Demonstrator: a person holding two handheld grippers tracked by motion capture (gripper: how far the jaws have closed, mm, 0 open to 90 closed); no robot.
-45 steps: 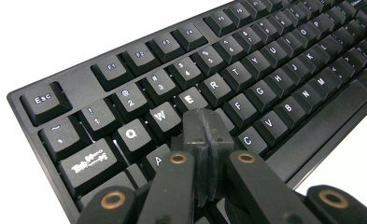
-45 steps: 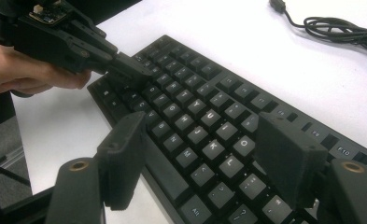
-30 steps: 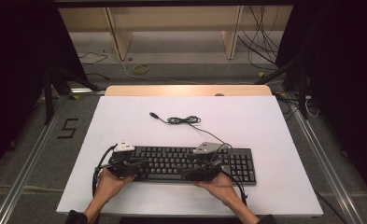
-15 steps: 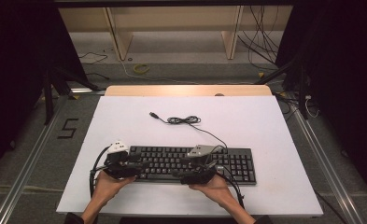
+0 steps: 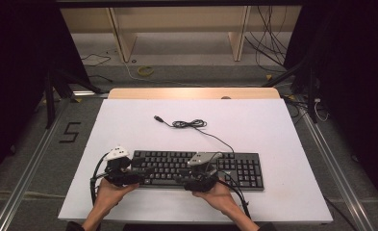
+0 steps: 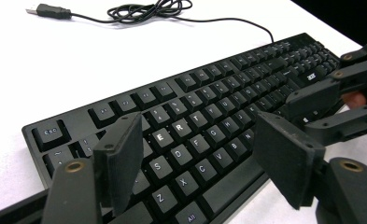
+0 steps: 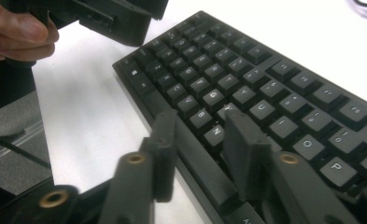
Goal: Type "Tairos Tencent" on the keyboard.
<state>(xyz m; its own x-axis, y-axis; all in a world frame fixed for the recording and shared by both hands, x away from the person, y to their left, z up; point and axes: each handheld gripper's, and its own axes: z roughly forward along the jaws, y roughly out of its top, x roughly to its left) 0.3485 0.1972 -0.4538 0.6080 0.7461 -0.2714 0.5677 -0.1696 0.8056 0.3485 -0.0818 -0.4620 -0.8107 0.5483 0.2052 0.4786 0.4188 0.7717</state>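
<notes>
Keycap letters on the keyboard (image 6: 204,130) read up close — both hand-held grippers (image 6: 200,158) (image 7: 195,154) gape, empty, above them.

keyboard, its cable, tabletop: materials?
Keyboard: looks like matte black plastic, keycaps with printed white legends and a dull sheen. Cable: thin black flexible sheath, probably rubber or PVC, since it lies in loose coils. Tabletop: smooth matte white sheet; core material can't be told.
</notes>
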